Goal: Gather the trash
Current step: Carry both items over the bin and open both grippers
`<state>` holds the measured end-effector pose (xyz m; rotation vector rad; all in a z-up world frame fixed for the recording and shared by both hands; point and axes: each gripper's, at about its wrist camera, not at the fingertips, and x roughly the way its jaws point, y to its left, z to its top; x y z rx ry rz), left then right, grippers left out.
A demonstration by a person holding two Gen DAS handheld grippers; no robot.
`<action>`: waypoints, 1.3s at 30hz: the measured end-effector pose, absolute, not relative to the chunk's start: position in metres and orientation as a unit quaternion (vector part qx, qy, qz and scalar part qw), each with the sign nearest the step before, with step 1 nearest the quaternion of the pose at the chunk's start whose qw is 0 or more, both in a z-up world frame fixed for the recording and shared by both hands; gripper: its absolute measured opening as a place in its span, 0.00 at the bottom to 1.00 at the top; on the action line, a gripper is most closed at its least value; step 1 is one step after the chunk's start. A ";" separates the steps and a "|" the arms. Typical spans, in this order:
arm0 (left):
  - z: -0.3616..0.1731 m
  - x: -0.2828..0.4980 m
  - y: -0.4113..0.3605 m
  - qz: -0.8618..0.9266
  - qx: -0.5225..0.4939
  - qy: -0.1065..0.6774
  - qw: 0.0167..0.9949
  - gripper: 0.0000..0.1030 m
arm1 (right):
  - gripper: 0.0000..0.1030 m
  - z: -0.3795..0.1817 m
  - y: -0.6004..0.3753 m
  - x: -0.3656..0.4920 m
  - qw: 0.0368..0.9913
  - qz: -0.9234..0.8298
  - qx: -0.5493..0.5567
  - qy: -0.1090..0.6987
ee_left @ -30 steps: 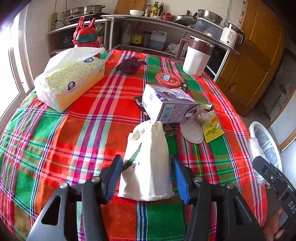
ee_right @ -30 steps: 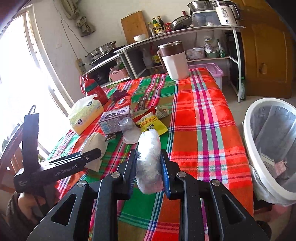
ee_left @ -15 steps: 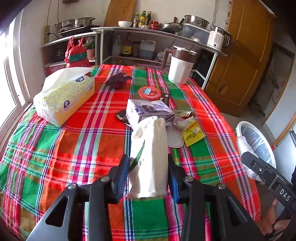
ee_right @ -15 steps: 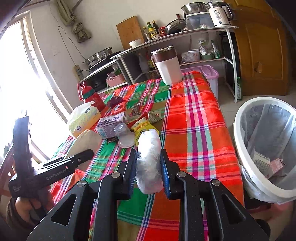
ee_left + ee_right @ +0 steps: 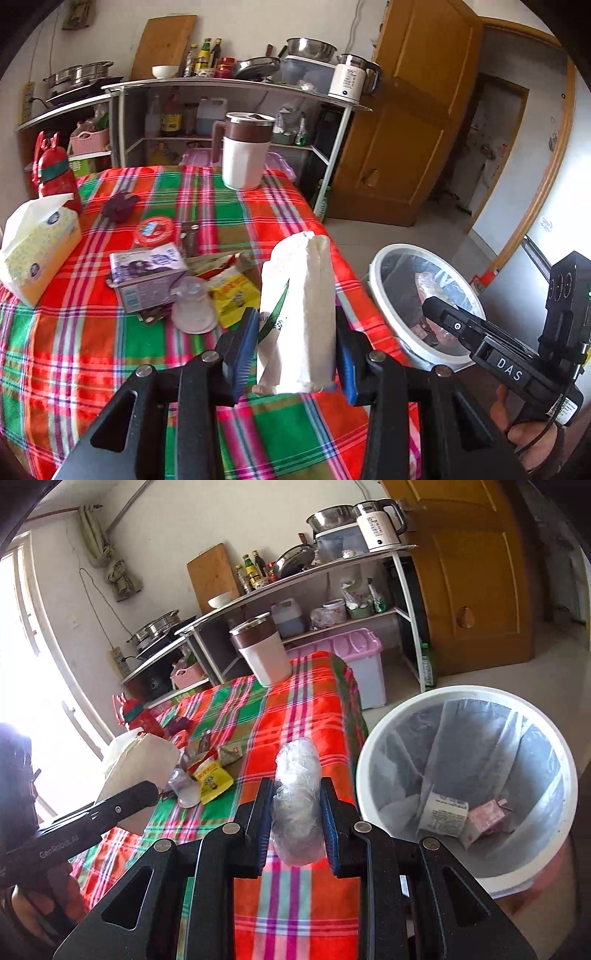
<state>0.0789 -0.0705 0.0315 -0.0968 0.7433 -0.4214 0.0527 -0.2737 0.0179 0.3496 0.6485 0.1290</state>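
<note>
My left gripper (image 5: 293, 354) is shut on a white paper bag (image 5: 299, 310) and holds it above the table's right side. The bag also shows in the right wrist view (image 5: 142, 764). My right gripper (image 5: 297, 823) is shut on a crumpled clear plastic wad (image 5: 297, 805), held above the table's edge, left of the white trash bin (image 5: 373, 764). The bin has a clear liner and holds a few pieces of trash. It also shows in the left wrist view (image 5: 378, 269). More trash lies on the table: a purple carton (image 5: 147, 275), a clear plastic cup (image 5: 194, 306), a yellow wrapper (image 5: 234, 293).
The plaid tablecloth (image 5: 92, 343) also carries a tissue box (image 5: 37, 247), a red lid (image 5: 154, 230), a red bottle (image 5: 55, 173) and a white jug (image 5: 243, 155). A metal shelf rack (image 5: 236, 88) stands behind. A wooden door (image 5: 402, 140) is at the right.
My left gripper closed on the paper bag, lifted it off the table and swung right toward the bin. My right gripper moved closer to the bin with the plastic wad.
</note>
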 end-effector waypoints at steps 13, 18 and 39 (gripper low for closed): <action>0.024 0.099 -0.198 -0.321 -0.008 0.381 0.867 0.40 | 0.25 0.004 -0.367 0.058 0.921 -0.043 0.189 0.338; 0.012 0.107 -0.232 -0.339 0.002 0.401 0.851 0.42 | 0.25 -0.011 -0.388 0.062 0.911 -0.075 0.187 0.359; 0.003 0.110 -0.219 -0.324 0.001 0.413 0.851 0.66 | 0.44 -0.018 -0.388 0.061 0.905 -0.090 0.188 0.372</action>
